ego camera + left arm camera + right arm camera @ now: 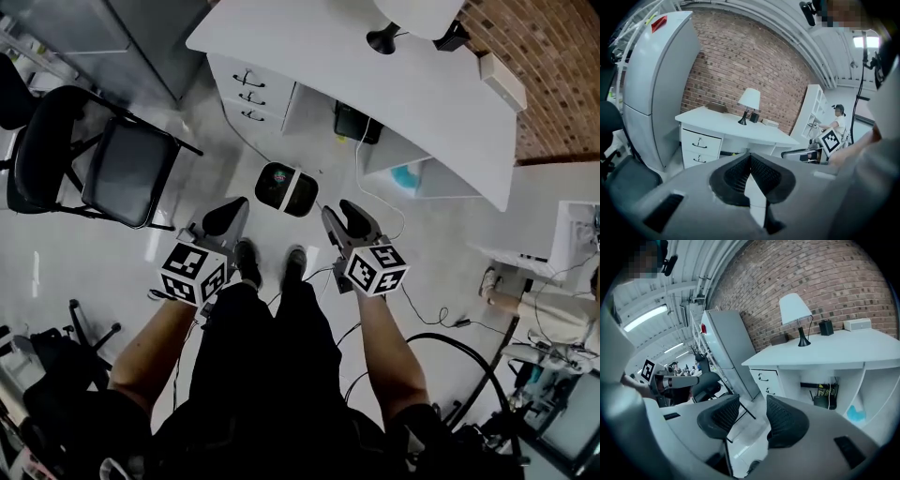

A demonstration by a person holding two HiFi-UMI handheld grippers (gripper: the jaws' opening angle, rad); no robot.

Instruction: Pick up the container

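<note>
The container (286, 188), a small dark tub with a white band and something green inside, lies on the pale floor just ahead of my shoes. My left gripper (234, 208) hangs to its lower left, apart from it; in the left gripper view its black ribbed pads (761, 171) meet at the tip, shut with nothing held. My right gripper (349, 211) hangs to the container's lower right, also apart. In the right gripper view its two pads (786, 420) stand separated, open, with only floor between them. Neither gripper view shows the container.
A white desk (412, 84) with drawers (251, 94) and a lamp (382, 39) stands just beyond the container. A black folding chair (122, 169) is at the left. Cables (441, 319) trail over the floor on the right. A grey cabinet (651, 93) stands beside the desk.
</note>
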